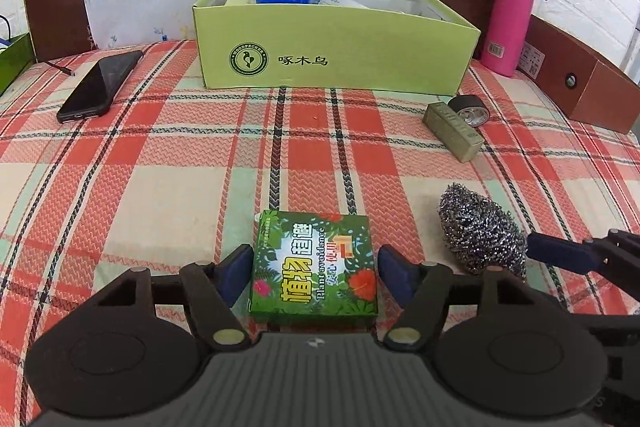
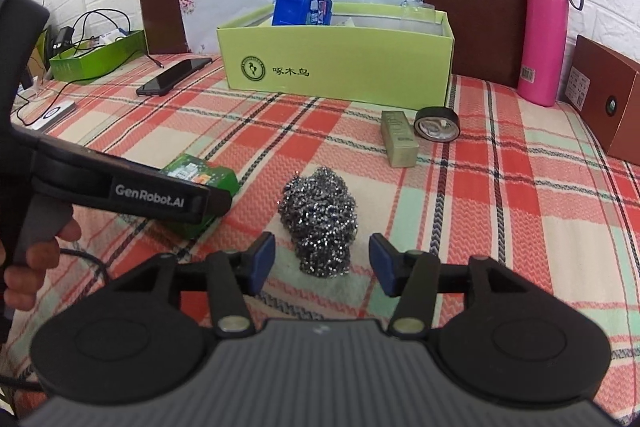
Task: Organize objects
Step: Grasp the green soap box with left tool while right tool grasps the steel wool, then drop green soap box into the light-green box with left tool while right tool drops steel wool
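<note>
Both pickups are at the closing step: the left tool (image 1: 314, 273) stands open around the green box (image 1: 313, 269), the right tool (image 2: 322, 259) open astride the steel scourer (image 2: 320, 219), each needing a squeeze.

Left tongs (image 1: 314, 273) parted, right tongs (image 2: 322, 261) parted, both angled downward

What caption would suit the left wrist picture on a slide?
Open left tongs straddle a green leafy box on a plaid bedspread, steel scourer alongside, lime-green box beyond.

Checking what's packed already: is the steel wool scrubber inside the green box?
No, the steel wool scrubber lies on the plaid cloth, well short of the green box.
</note>
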Demonstrator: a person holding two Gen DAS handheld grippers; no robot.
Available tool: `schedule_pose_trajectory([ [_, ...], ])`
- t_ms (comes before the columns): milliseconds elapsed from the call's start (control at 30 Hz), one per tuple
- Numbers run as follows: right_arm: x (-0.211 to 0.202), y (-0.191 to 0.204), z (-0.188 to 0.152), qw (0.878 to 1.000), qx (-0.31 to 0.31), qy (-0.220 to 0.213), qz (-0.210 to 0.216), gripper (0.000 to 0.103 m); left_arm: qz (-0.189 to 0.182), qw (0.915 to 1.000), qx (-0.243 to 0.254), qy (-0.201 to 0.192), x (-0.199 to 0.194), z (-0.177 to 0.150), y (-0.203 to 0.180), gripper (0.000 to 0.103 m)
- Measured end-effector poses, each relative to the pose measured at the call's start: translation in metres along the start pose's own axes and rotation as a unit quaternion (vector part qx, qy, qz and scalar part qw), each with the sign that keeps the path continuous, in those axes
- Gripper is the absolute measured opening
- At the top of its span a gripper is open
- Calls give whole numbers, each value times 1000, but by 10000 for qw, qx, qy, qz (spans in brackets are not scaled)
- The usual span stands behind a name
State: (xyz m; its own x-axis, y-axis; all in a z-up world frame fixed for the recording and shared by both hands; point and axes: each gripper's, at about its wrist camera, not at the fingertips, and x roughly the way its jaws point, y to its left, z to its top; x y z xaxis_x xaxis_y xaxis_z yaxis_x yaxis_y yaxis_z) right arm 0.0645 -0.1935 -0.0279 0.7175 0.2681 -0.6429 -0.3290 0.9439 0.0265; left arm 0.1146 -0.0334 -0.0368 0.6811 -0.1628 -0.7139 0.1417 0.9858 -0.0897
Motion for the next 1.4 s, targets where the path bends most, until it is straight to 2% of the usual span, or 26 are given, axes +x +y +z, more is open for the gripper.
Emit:
schedule_pose_trajectory([
  [167, 8, 2, 3, 10000, 26, 62, 10, 52, -62, 10000, -14, 35, 1, 3, 2, 71],
  [633, 19, -6, 5, 9999, 148, 74, -7, 52, 147, 9997, 206, 43, 6, 4, -5, 71],
  [767, 23, -5, 4, 9997, 155, 142, 139, 37, 165, 9994, 294, 21, 6, 3, -5, 64],
  [867, 22, -3, 4, 9997, 117, 120, 166, 34, 120, 9996, 257, 10, 5, 3, -3, 64],
  [1133, 11, -9, 19, 9994, 114, -82, 324, 32, -419, 9990, -21, -127, -11, 21, 1, 63],
  [1233, 3, -15, 33, 9989, 81, -315, 324, 32, -623, 9975, -42, -323, -20, 39, -1, 63],
  [1400, -2, -31, 65, 9970, 37, -742, 195, 32, -745, 9945, 53, -734, -29, 76, -9, 63],
])
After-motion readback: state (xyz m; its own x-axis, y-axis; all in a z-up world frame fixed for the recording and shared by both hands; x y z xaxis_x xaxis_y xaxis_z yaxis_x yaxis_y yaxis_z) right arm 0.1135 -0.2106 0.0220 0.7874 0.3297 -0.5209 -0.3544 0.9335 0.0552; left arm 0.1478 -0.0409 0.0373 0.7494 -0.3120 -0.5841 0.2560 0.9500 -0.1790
